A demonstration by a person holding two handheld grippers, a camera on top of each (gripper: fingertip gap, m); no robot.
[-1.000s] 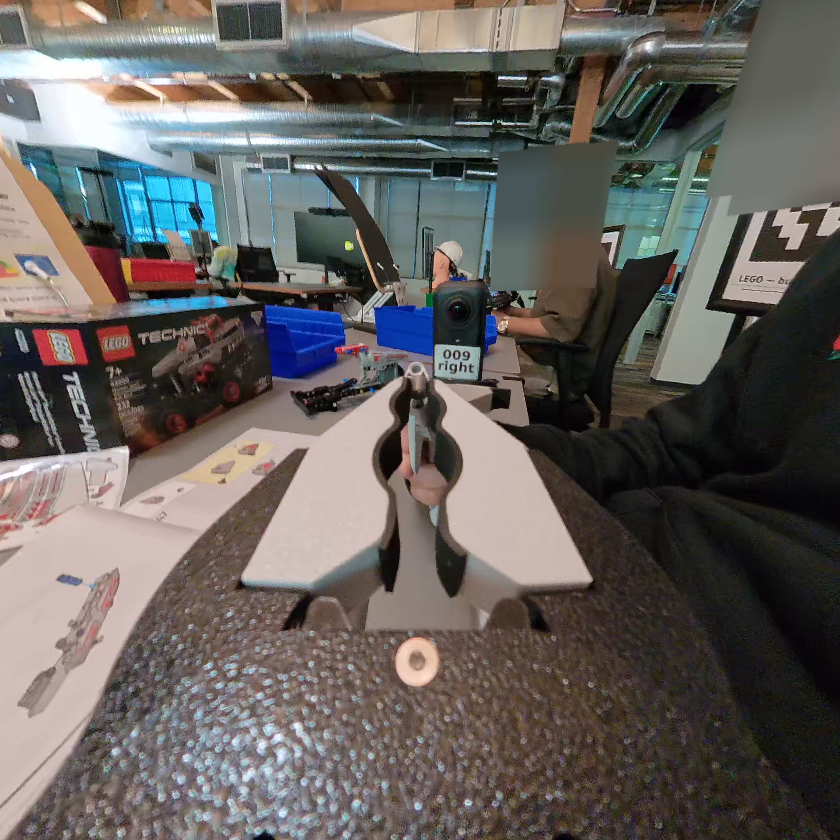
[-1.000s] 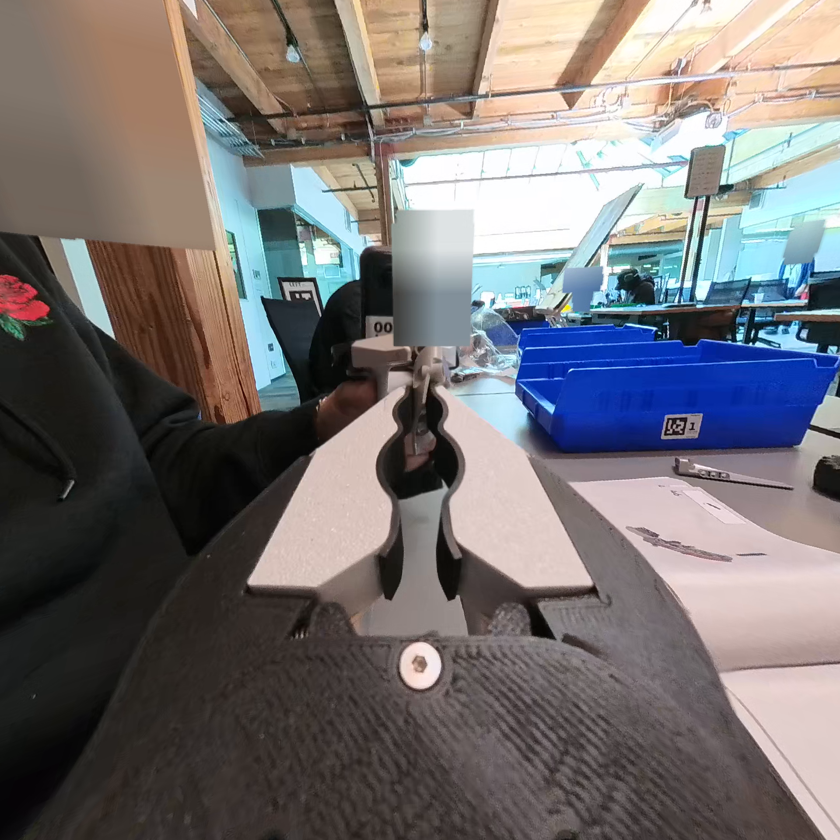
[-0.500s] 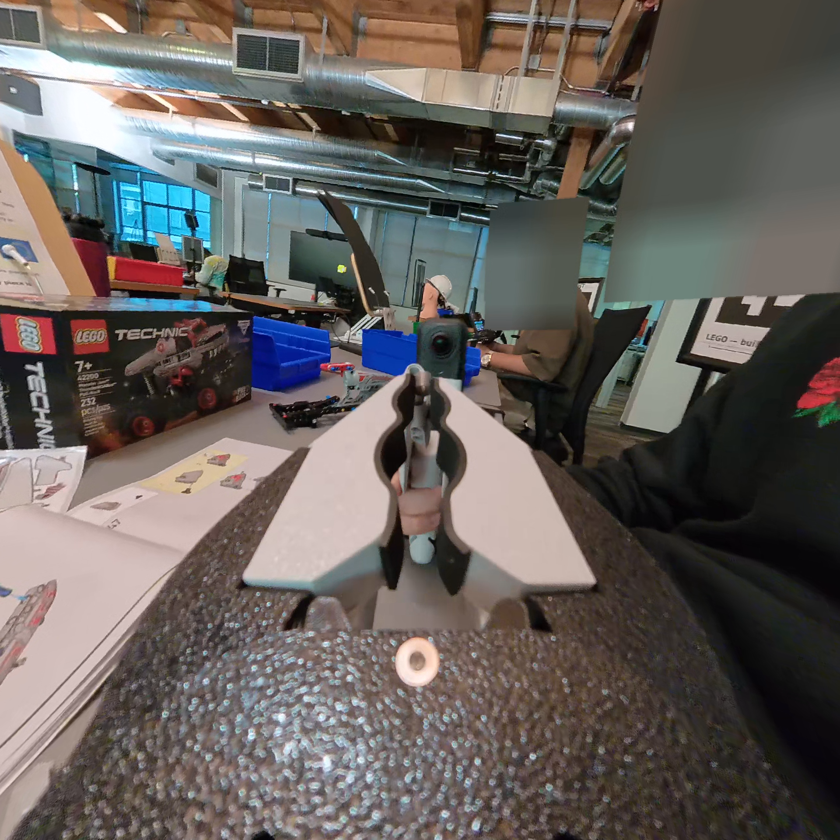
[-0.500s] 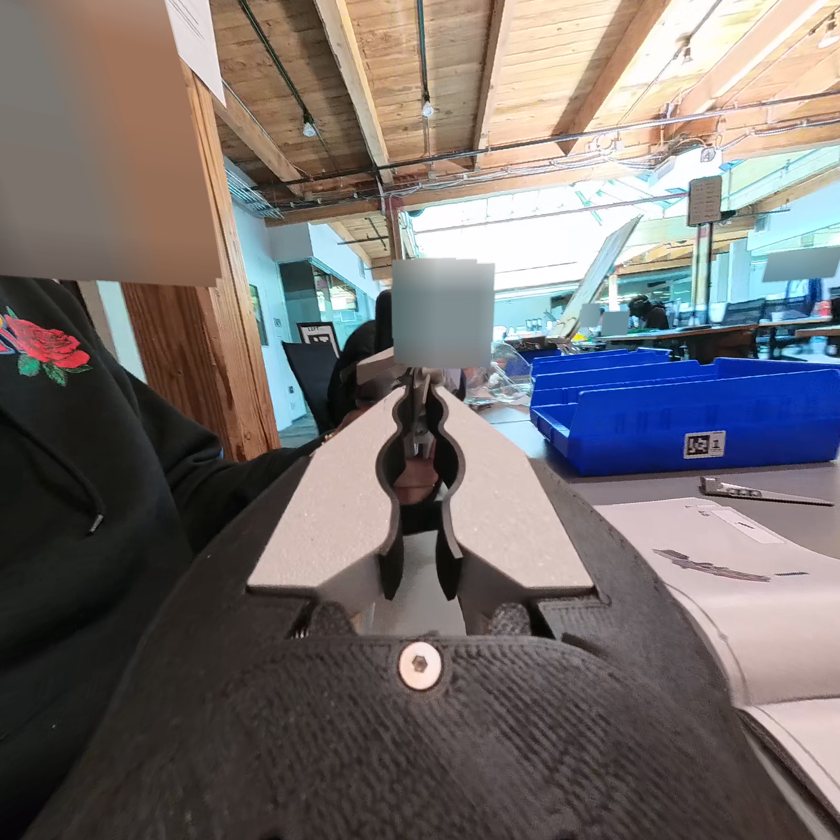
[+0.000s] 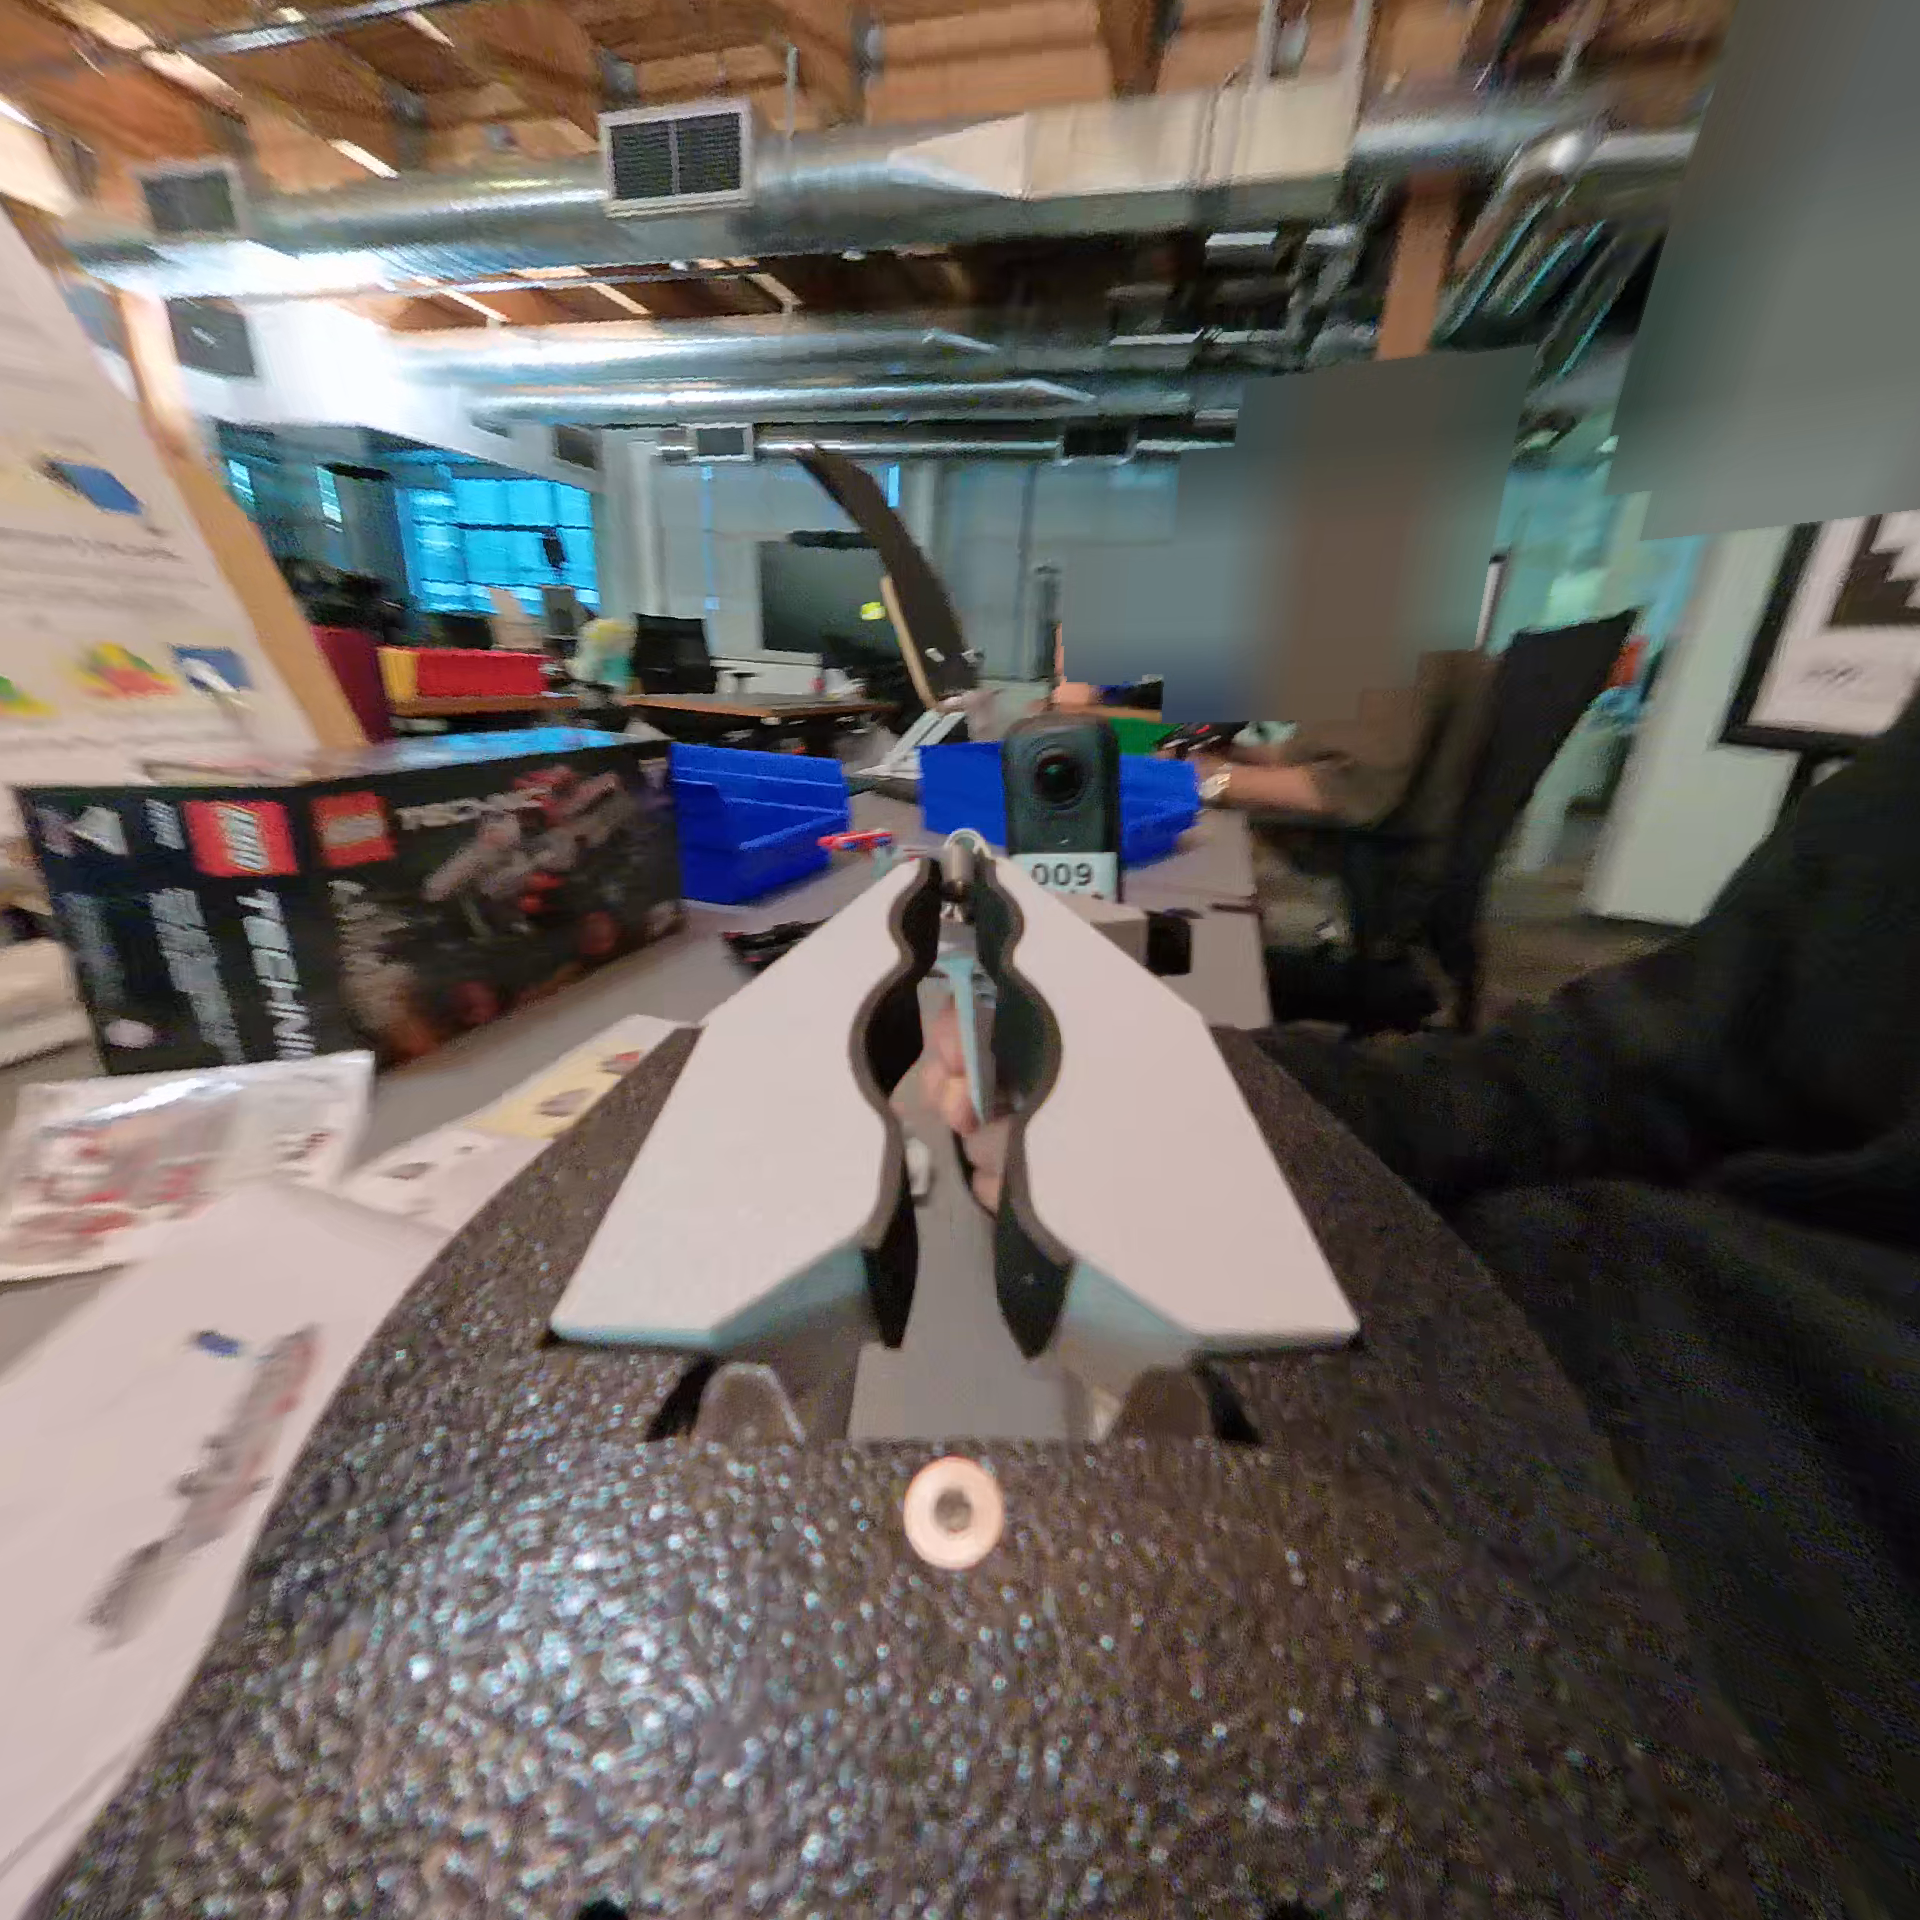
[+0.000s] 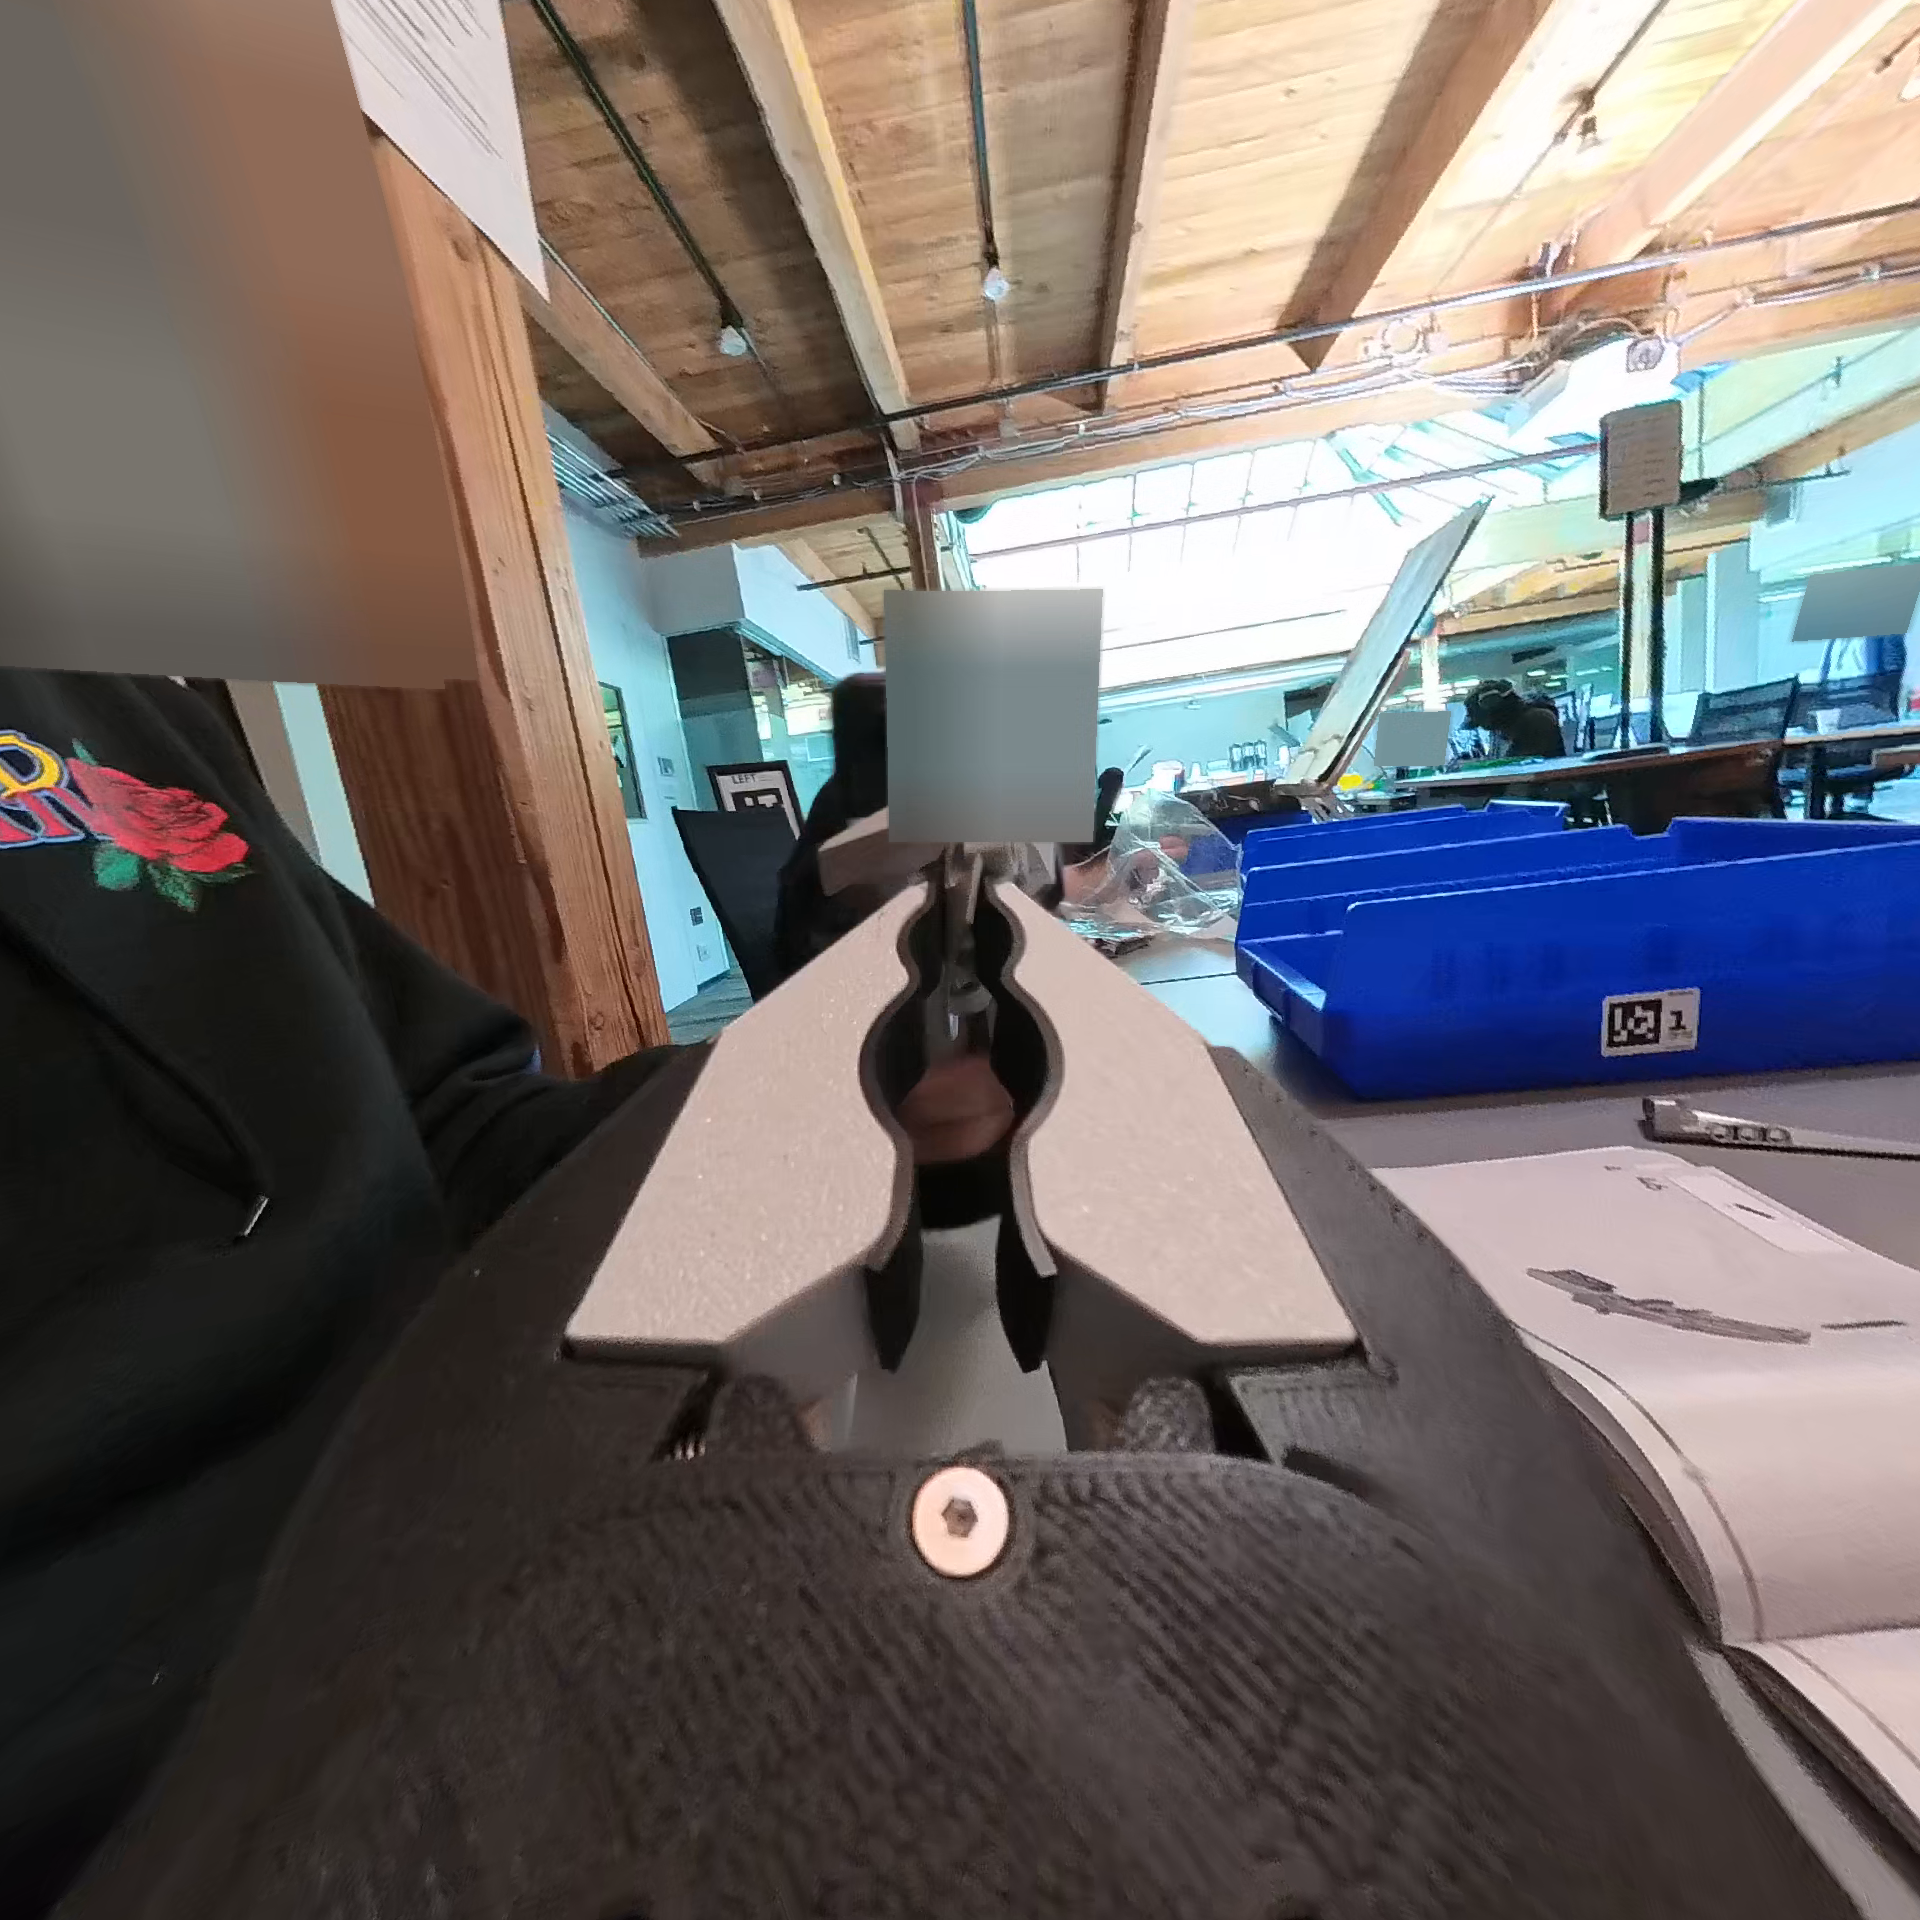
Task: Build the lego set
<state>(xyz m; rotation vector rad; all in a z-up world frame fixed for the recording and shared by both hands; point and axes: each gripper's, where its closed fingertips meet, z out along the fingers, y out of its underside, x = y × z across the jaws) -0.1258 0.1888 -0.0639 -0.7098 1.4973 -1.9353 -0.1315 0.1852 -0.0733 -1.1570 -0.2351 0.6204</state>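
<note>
both grippers are meeting tip to tip in mid-air above the table (image 5: 665, 966), the left gripper (image 5: 961, 883) pinching its fingers together on a thin grey lego piece (image 5: 966, 1013) that is hanging down between them, the right gripper (image 6: 961, 894) clamping a similar slim grey part (image 6: 958, 971) at its own tips. judging by this, the step in hand is joining two small pieces; whether they are already touching is not clear, being too small and blurred. the next move is calling for fine alignment at the fingertips and a steady push, with the lego box (image 5: 343, 904) sitting well off to the left of the left fingers and the open manual (image 6: 1714, 1382) lying to the right of the right fingers.
</note>
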